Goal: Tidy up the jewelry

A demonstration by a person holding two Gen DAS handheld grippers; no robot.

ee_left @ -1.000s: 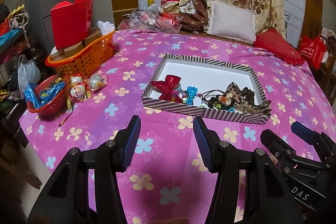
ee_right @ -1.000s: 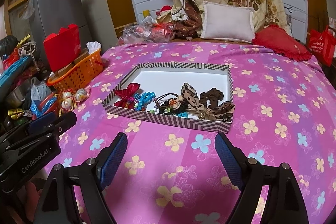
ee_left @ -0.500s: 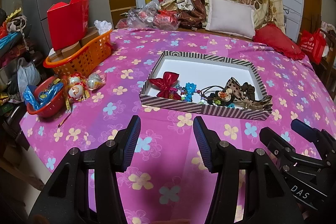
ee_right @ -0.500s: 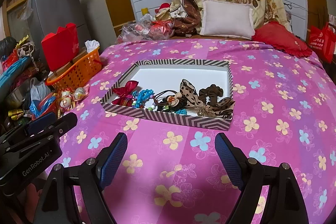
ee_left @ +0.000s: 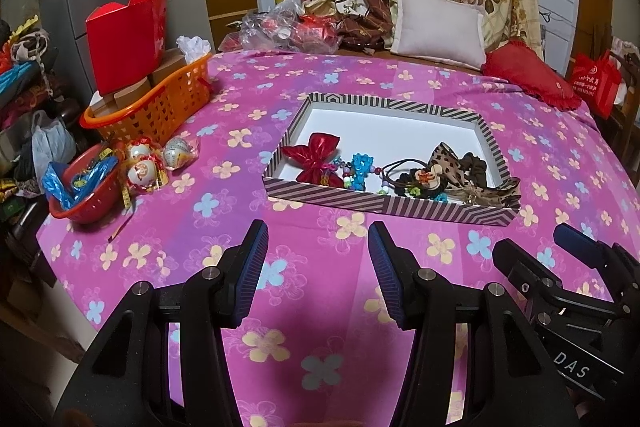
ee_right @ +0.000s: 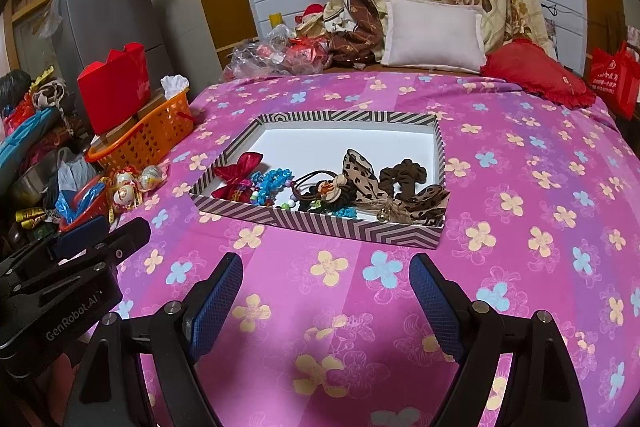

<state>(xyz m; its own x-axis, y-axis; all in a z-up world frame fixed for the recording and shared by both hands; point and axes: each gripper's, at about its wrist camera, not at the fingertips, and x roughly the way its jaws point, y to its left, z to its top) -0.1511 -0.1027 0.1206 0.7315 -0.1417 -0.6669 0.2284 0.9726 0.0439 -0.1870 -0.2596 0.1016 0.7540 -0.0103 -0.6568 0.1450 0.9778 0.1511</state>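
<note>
A shallow striped box (ee_left: 384, 205) (ee_right: 320, 223) with a white floor lies on the pink flowered cloth. Along its near side sit a red satin bow (ee_left: 318, 163) (ee_right: 236, 177), blue beads (ee_left: 360, 169) (ee_right: 272, 181), dark hair ties with a small charm (ee_left: 416, 181) (ee_right: 324, 187), a leopard-print bow (ee_left: 448, 163) (ee_right: 362, 173) and a brown scrunchie (ee_right: 404, 175). My left gripper (ee_left: 318, 247) hovers open over the cloth in front of the box, nothing between its pads. My right gripper (ee_right: 326, 277) stands wider open, also empty, short of the box.
At the left edge stand an orange basket (ee_left: 160, 107) with a red carton (ee_left: 124, 35), a red bowl (ee_left: 80, 203) and wrapped ornaments (ee_left: 148, 167). Pillows (ee_left: 436, 27) and a red cushion (ee_left: 532, 79) lie behind. The table's edge drops off at left.
The box sits slightly lower and nearer in both views; neither gripper's jaws changed, and nothing in the box moved.
</note>
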